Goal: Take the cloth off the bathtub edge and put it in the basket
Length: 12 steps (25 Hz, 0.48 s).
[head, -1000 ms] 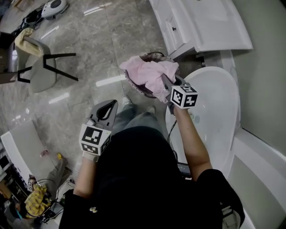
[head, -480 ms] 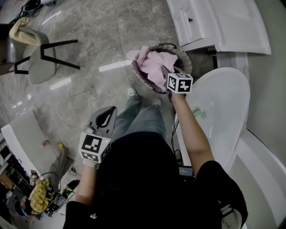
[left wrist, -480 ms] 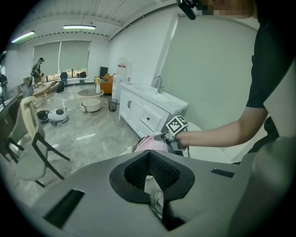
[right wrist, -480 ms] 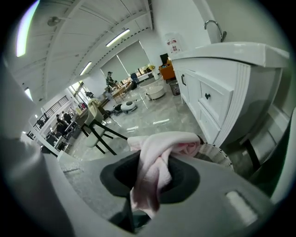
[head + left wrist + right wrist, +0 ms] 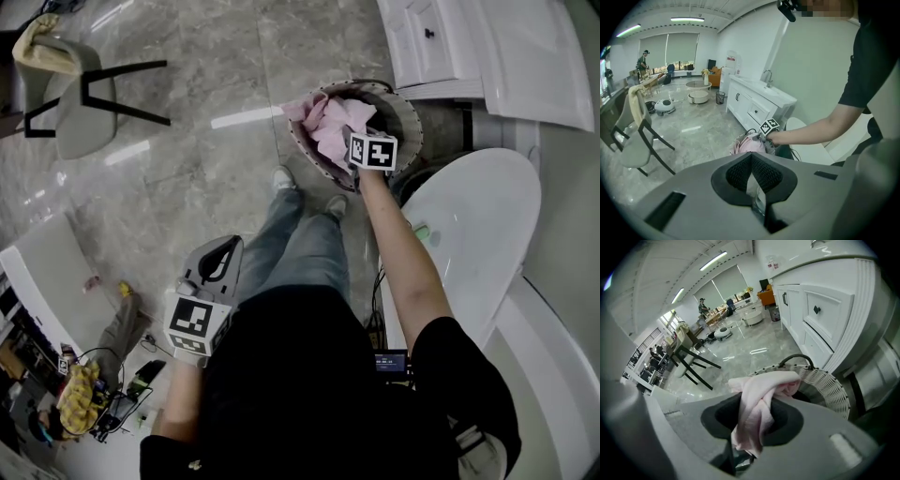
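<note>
Work over the grey marbled floor (image 5: 187, 178), with the white oval bathtub (image 5: 478, 225) at the right. Take as target the round woven basket with the dark handle (image 5: 401, 111), set on the floor between the tub end and the white vanity cabinet (image 5: 441, 47). Confirm in the right gripper view that the basket rim lies directly ahead and below.

Treat the crumpled pink cloth (image 5: 330, 127) as already off the tub edge. Find it mostly bunched inside the basket, with one fold appearing to lap over the near left rim and one end pinched in the right gripper (image 5: 361, 159). Read the grip as narrow: closed on a twisted hank of cloth, just eased a little wider, with fabric filling the whole gap between the pads.

Judge the step in hand as release into the basket.
- Bring the tips inside the rim before letting go.
- Open fully in one motion, to counter probable clinging of soft fabric to the ribbed pads.
- Withdraw straight upward, clear of the handle, to avoid dragging the cloth back out.
- Check the fold at the rim, and push it inward if hanging outside.

Give the left gripper (image 5: 223, 251) no part in this step. Note it low at the left side, closed tip to tip on nothing.
</note>
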{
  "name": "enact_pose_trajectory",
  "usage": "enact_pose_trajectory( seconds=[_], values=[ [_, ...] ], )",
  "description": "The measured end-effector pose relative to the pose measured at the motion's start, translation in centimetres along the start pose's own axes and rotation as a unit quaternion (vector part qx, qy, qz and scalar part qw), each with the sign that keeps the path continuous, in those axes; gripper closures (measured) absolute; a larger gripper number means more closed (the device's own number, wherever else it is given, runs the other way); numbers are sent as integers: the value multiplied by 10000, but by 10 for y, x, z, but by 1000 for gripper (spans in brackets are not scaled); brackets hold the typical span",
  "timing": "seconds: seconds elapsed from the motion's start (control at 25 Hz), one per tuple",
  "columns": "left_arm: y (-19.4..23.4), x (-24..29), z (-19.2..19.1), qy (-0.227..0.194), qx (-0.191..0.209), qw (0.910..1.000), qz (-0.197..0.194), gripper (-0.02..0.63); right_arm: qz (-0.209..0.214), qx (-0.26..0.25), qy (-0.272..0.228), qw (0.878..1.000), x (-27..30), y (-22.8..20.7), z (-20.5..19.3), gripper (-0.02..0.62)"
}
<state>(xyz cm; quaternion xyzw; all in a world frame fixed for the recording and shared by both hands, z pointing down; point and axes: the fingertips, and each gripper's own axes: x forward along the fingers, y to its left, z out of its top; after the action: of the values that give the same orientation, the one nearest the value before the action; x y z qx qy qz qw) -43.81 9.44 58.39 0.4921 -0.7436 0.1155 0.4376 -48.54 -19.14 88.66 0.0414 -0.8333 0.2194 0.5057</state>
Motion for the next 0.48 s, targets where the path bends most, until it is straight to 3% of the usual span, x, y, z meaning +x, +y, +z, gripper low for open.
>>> enact_pose_trajectory(
  seconds=[0.44,0.48],
  values=[
    [4,4,-39,201,-183,9996,73,594,-272,53,510,9983,61,-33,-35,469],
    [4,4,-41,210,-187,9996,65,594,-291,78,579,9979,63,-33,-39,444]
  ],
)
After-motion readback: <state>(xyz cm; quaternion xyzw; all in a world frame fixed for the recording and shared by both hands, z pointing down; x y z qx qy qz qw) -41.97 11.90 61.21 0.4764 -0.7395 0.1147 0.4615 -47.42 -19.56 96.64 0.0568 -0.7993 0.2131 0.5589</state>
